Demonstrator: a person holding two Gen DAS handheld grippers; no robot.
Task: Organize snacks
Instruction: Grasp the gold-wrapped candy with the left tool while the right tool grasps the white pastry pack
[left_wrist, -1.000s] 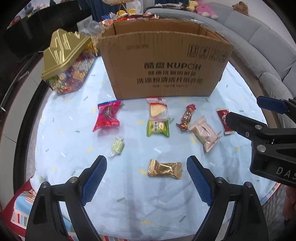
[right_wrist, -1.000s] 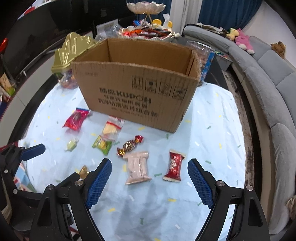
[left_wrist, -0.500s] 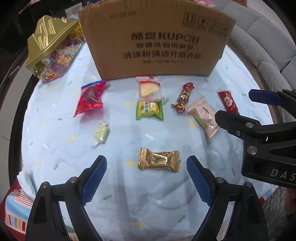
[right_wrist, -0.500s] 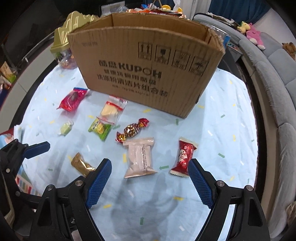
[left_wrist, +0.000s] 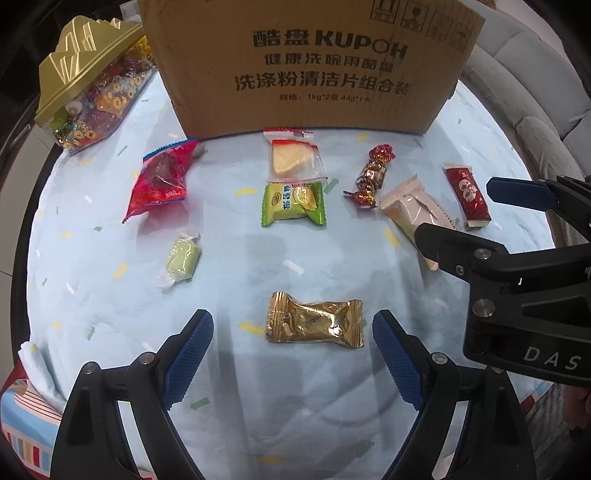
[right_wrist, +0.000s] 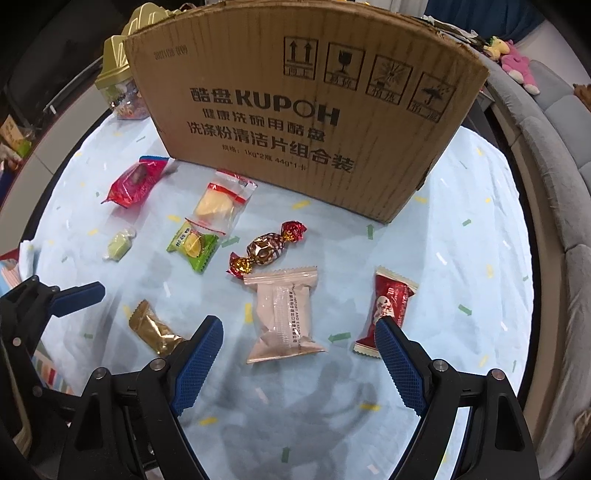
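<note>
1. Big cardboard box (left_wrist: 310, 66) sat at 12 o'clock on the worktop (left_wrist: 92, 280), probably where the snacks were meant to end up.
2. Left hand-held gripper (left_wrist: 291, 354) hung wide open and empty, fingers either side of the gold candy (left_wrist: 314, 324) at 6 o'clock, looking set to pinch it.
3. Right hand-held gripper (right_wrist: 297, 354) was just as open, holding nothing, bracketing the pink packet (right_wrist: 284, 314).
4. Red packet (right_wrist: 388, 310) lay just beside its 3 o'clock finger, so a stray nudge looked possible.
</note>
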